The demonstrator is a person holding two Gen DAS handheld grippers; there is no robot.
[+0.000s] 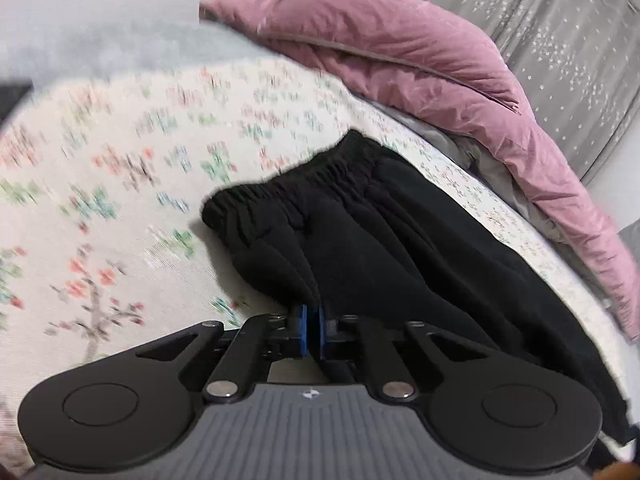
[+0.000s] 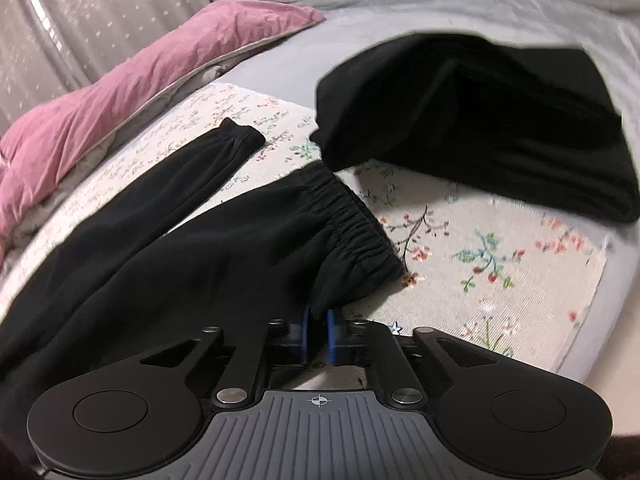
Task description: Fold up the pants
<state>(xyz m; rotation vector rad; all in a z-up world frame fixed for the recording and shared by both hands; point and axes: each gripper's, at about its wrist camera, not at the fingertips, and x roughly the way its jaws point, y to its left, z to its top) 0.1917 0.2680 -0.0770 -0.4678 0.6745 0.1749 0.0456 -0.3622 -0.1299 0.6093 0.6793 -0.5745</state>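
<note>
Black pants (image 1: 380,232) lie on a floral bed cover (image 1: 120,184). In the left wrist view the elastic waistband (image 1: 304,184) points away from me. My left gripper (image 1: 312,320) is shut on the pants' black fabric, blue pads pinching a bunched fold. In the right wrist view the pants (image 2: 200,248) spread to the left, with the waistband (image 2: 352,224) at the right and one leg cuff (image 2: 240,136) further off. My right gripper (image 2: 318,320) is shut on the pants' edge just below the waistband.
A pink duvet (image 1: 420,60) lies along the bed's far side; it also shows in the right wrist view (image 2: 140,64). A second black garment (image 2: 480,120) lies in a heap beyond the waistband. A grey sheet (image 2: 440,12) and a starred curtain (image 1: 560,32) lie behind.
</note>
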